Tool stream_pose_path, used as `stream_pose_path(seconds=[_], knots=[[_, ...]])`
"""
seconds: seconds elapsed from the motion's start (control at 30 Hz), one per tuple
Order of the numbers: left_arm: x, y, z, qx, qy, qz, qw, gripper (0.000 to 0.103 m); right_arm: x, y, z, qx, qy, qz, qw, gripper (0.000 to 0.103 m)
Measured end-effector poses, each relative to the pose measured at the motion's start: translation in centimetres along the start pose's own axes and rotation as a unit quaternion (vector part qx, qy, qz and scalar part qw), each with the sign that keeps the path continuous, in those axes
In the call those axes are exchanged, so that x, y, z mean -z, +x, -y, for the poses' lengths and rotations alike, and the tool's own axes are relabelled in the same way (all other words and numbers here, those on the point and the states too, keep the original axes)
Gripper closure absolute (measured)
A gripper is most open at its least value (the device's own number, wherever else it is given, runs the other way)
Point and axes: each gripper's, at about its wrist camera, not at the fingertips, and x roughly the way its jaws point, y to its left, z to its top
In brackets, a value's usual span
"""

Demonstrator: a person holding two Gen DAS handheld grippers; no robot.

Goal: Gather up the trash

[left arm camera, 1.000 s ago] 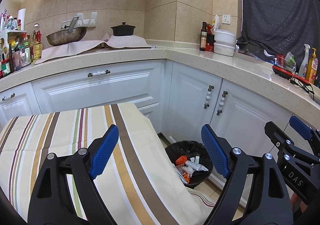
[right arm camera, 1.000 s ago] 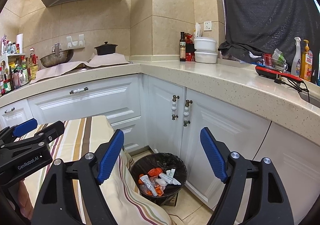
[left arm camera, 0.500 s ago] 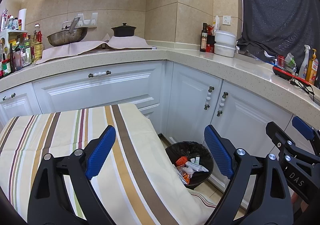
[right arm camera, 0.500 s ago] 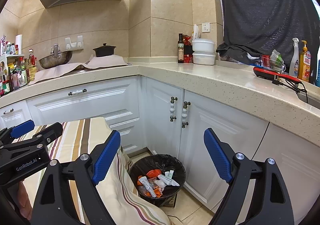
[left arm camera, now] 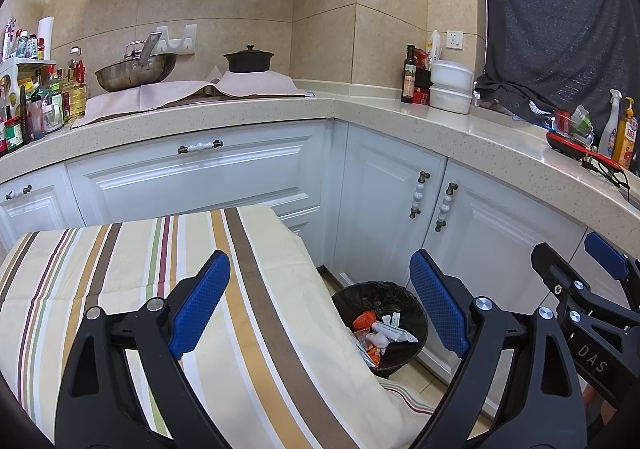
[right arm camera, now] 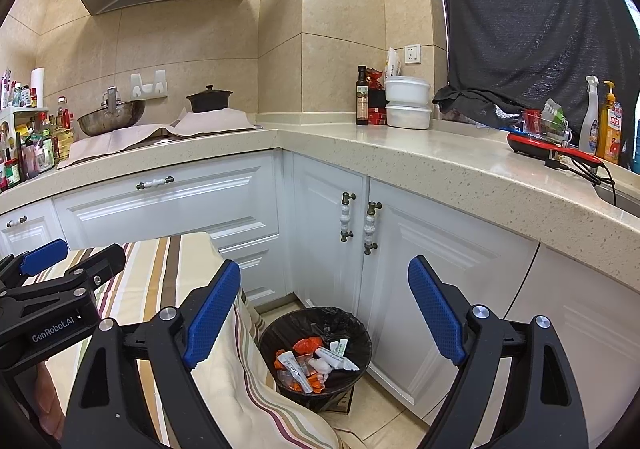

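- Left gripper (left arm camera: pixel 320 309): blue pads spread wide, nothing between them. It hangs over the striped cloth (left arm camera: pixel 160 289) covering the surface, which looks bare of litter.
- Right gripper (right arm camera: pixel 324 313): its jaws have just been opening and now stand wide apart, empty. Through the gap sits the bin (right arm camera: pixel 316 353) on the floor.
- Trash (right arm camera: pixel 312 365): all that is visible lies inside the black-lined bin. There are orange wrappers, white sachets and small packets, loosely heaped. The bin stands in the cabinet corner, just beside the hanging edge of the cloth.
- Handling, my judgement: wrappers and sachets look light, thin and limp. They would crumple under the pads, not resist. Glossy film may slip, so pinch across the flat middle or a folded seam, not a loose corner.
- Liner (left arm camera: pixel 380 289): thin and crinkled, likely to tear if snagged. Take it by the gathered rim if it must be lifted.
- Task looks close to done: no stray pieces in sight on cloth or floor, though parts of both are hidden by the gripper bodies.
- Worktop clutter (right arm camera: pixel 404 101) sits well apart from the bin.
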Motion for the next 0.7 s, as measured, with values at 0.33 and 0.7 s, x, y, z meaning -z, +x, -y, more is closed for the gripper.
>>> stream_pose_path(seconds=[0.33, 0.7], knots=[[-0.01, 0.02, 0.02, 0.000, 0.000, 0.000, 1.0000, 0.014, -0.15, 0.01, 0.07, 0.000, 0.000, 0.000, 1.000, 0.020], [0.06, 0.05, -0.13, 0.001, 0.001, -0.001, 1.0000, 0.013, -0.15, -0.02, 0.21, 0.001, 0.001, 0.000, 1.000, 0.020]])
